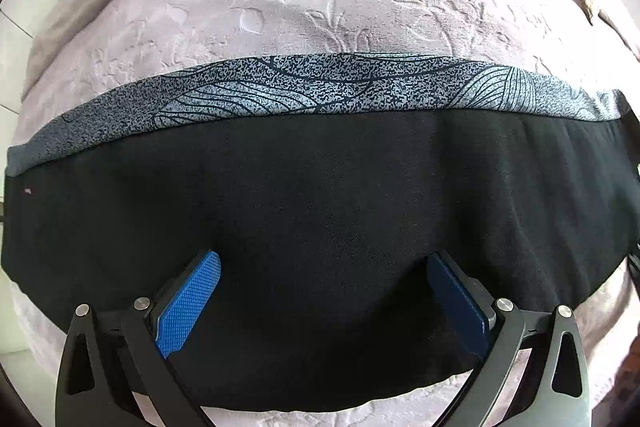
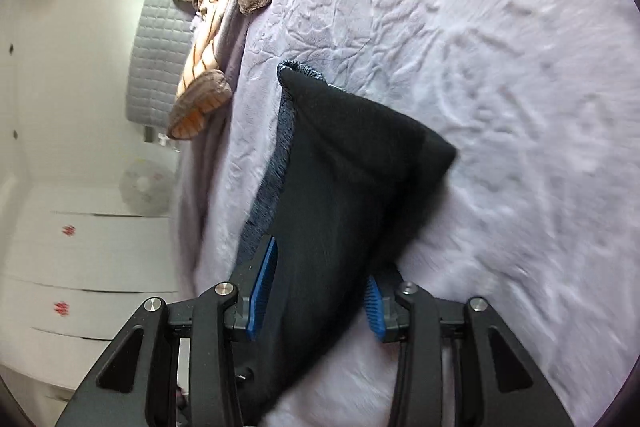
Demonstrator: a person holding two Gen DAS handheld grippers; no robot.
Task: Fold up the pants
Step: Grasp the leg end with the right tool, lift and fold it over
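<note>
Across the middle of the left wrist view, the black pants (image 1: 320, 211) lie flat on the lilac embossed blanket (image 1: 280, 7), the left gripper (image 1: 324, 287) spread apart above them. In the right wrist view's lower centre, the right gripper (image 2: 316, 303) clamps a raised fold of pants (image 2: 344, 187).

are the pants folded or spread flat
Partly folded: the black pants lie doubled lengthwise, grey patterned side showing along one edge, on the lilac blanket.
</note>
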